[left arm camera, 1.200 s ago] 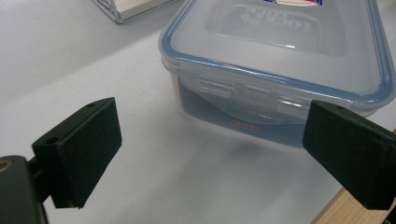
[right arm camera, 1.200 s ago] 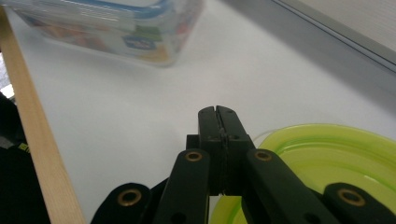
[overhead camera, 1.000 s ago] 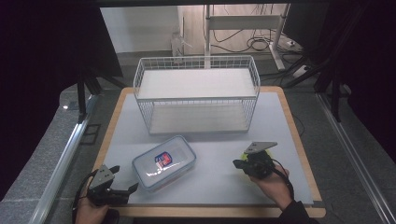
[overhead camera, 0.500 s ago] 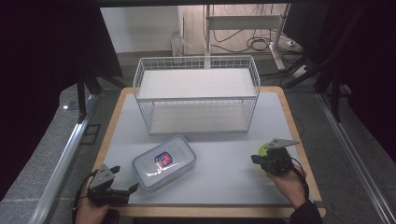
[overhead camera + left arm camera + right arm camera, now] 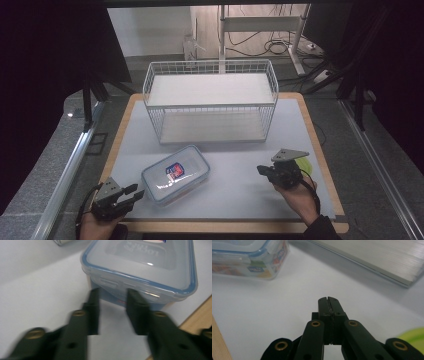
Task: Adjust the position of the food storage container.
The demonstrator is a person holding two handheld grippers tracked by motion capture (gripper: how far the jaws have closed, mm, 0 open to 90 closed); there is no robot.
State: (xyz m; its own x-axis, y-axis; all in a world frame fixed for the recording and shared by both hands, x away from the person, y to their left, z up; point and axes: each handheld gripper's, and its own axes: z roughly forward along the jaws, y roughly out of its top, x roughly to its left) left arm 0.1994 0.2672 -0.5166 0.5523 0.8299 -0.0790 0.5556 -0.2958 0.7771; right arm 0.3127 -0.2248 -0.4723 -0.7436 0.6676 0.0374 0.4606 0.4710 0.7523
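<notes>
White matting covers the counter (image 5: 240, 165), on which a wire shelf rack (image 5: 210, 100) is set at the far side. Nearer the front left, a clear lidded container (image 5: 176, 174) with a blue rim is laid flat. The left hand-held gripper (image 5: 131, 194) is held just short of its near corner, jaws apart and empty. The right hand-held gripper (image 5: 262, 170) is held with jaws pressed together, well apart from the container, beside a yellow-green object (image 5: 304, 164).

The right claw (image 5: 263, 170) has drifted back left (toward the container (image 5: 176, 174)).
</notes>
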